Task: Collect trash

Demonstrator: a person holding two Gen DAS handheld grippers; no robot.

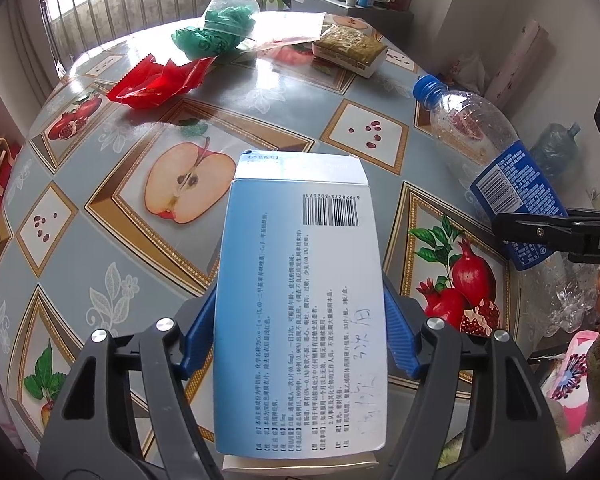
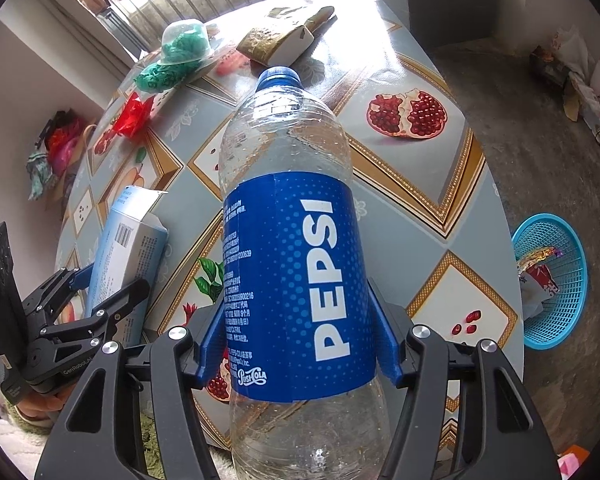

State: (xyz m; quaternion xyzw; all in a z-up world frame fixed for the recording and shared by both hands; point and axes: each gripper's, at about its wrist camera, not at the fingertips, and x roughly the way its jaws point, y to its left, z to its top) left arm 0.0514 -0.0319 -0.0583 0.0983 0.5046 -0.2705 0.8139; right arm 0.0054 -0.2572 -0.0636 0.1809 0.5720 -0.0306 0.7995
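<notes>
A light blue medicine box [image 1: 300, 280] with a barcode and printed text lies lengthwise between the blue pads of my left gripper [image 1: 298, 316], which press on its two long sides. My right gripper [image 2: 298, 308] is shut on an empty clear Pepsi bottle [image 2: 292, 140], gripping it at the blue label, blue cap pointing away. Both are held above the near part of the table [image 1: 280, 104]. In the left wrist view the bottle [image 1: 496, 168] shows at the right. In the right wrist view the box [image 2: 128, 248] shows at the left.
The table has a fruit-pattern cloth. At its far side lie a red wrapper [image 1: 156, 80], a green plastic bag [image 1: 216, 28] and a flat food pack [image 1: 348, 46]. A blue mesh basket [image 2: 552, 280] with some trash stands on the floor to the right.
</notes>
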